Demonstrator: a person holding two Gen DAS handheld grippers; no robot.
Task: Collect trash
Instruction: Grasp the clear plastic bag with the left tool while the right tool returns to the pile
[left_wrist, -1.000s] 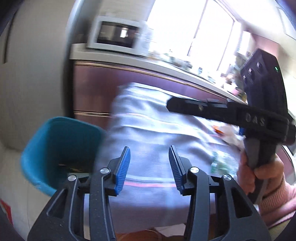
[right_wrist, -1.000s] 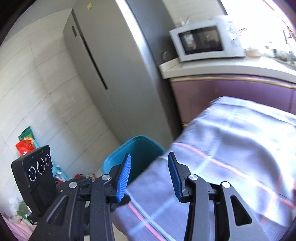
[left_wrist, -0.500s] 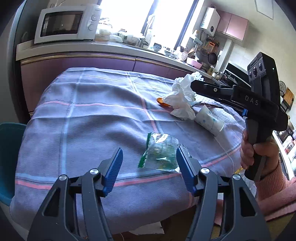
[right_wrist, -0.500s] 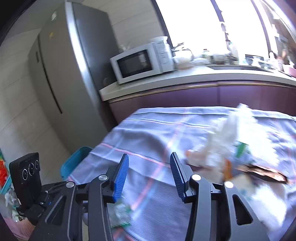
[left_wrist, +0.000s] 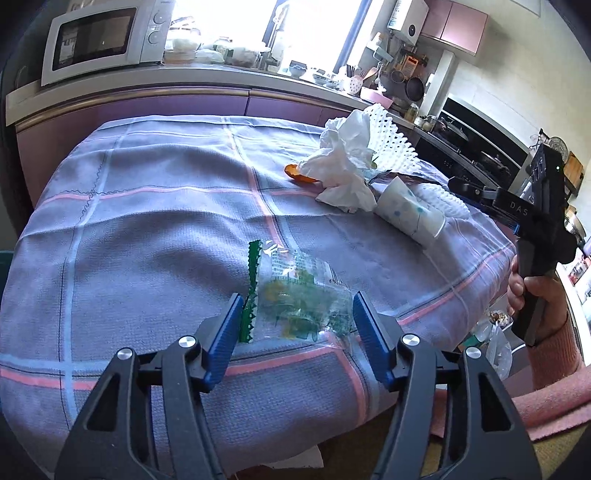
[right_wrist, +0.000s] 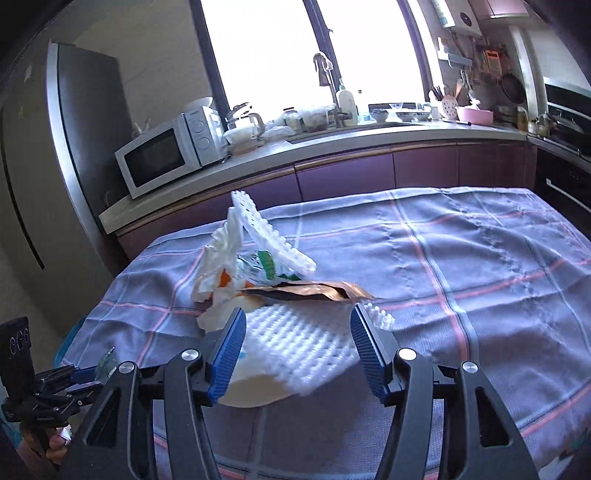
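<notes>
A clear and green plastic wrapper (left_wrist: 295, 295) lies on the purple checked tablecloth (left_wrist: 147, 221), between the blue fingers of my open left gripper (left_wrist: 295, 321). Farther right lie crumpled white tissue (left_wrist: 343, 166), a paper cup (left_wrist: 410, 214) on its side, orange peel (left_wrist: 295, 173) and white foam netting (left_wrist: 391, 140). My right gripper (right_wrist: 297, 343) is open over a piece of white foam netting (right_wrist: 295, 343). Behind it lie a brown wrapper (right_wrist: 306, 290), tissue (right_wrist: 218, 266) and a green packet (right_wrist: 266, 266).
A kitchen counter (right_wrist: 332, 147) with a microwave (right_wrist: 166, 155), sink and dishes runs behind the table. A fridge (right_wrist: 55, 147) stands at the left. The other hand-held gripper (left_wrist: 535, 221) shows at the right of the left wrist view.
Both grippers have swung from the teal bin and fridge side to the table. The left now frames the green wrapper; the right is down over the foam netting.
</notes>
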